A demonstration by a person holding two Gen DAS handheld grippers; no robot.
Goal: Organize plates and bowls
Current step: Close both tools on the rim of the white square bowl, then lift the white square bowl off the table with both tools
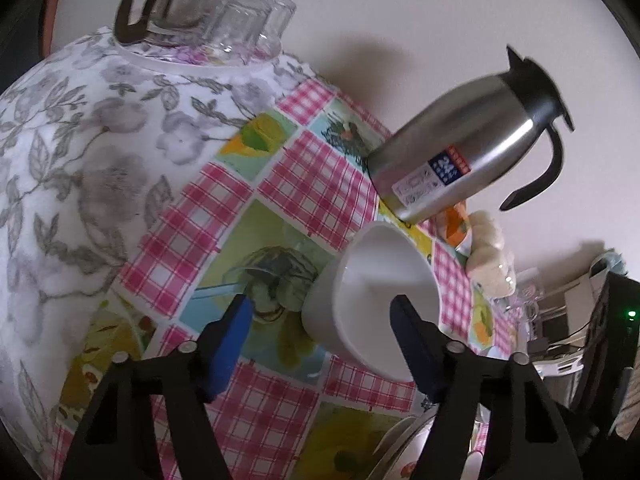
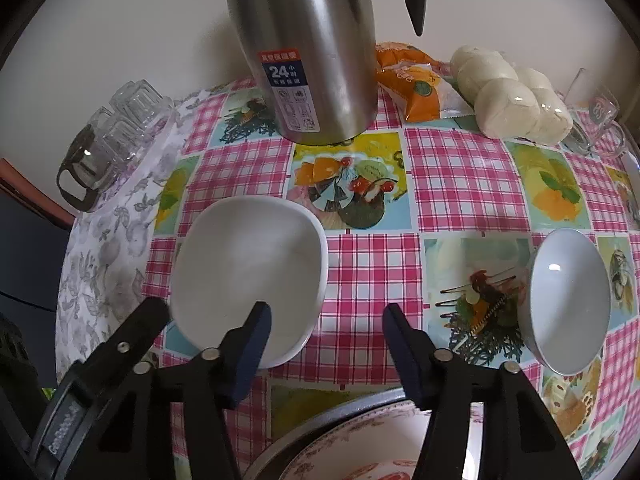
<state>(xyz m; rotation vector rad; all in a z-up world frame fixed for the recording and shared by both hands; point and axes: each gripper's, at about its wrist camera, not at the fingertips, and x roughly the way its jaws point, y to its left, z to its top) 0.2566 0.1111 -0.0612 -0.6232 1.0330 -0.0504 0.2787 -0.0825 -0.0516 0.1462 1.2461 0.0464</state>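
- Left gripper [image 1: 320, 320] stands open astride the square white bowl's [image 1: 374, 296] near wall, one finger inside, placed to pinch it.
- Right gripper [image 2: 326, 334] hangs open, empty, between that bowl and the round bowl [image 2: 568, 300].
- Steel flask [image 2: 308, 48] stands behind, clear of both.

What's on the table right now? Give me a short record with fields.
surface: checked tablecloth
bowls: white squarish bowl, round bowl
plate: patterned plate at near edge
left gripper: open, straddling the squarish bowl's rim
right gripper: open, one finger over the squarish bowl
other: steel thermos, buns
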